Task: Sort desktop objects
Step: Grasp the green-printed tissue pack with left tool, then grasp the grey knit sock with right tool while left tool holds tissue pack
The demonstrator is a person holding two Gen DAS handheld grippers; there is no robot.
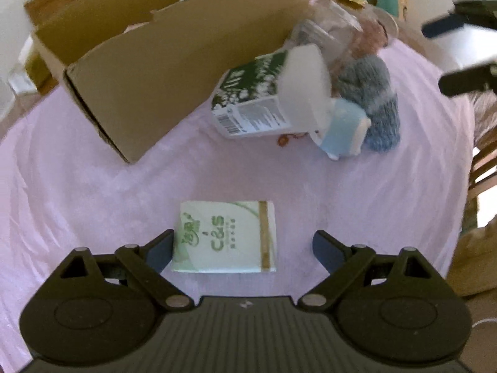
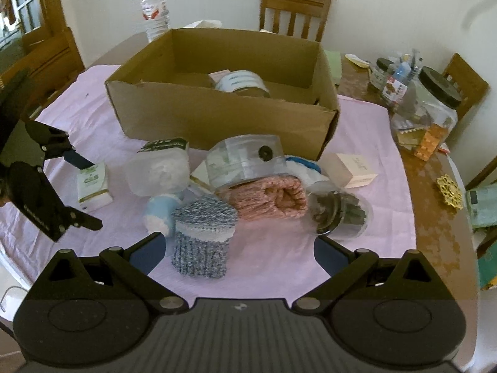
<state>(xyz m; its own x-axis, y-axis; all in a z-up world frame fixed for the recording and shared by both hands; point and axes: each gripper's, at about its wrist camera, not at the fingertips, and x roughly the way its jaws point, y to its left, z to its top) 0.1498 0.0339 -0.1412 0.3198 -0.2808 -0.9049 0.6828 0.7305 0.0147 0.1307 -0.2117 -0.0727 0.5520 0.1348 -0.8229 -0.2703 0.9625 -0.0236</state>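
A green-and-white tissue pack (image 1: 225,237) lies flat on the pink cloth between the wide-apart fingers of my left gripper (image 1: 243,248), close to the left pad; no pad presses on it. In the right wrist view the same pack (image 2: 99,197) sits under the left gripper (image 2: 84,191). My right gripper (image 2: 240,250) is open just in front of a blue-grey knitted roll (image 2: 202,239), which stands nearer its left finger. Behind that are a pink knitted roll (image 2: 270,200), a clear round container (image 2: 245,161), a blue plush (image 2: 158,211) and a jar on its side (image 2: 341,214).
An open cardboard box (image 2: 223,115) stands behind the pile with a roll (image 2: 242,84) inside. A small white box (image 2: 357,169), big jars (image 2: 435,108) and a gold ornament (image 2: 449,191) sit to the right. A water bottle (image 2: 153,9) and chairs (image 2: 295,9) are at the back.
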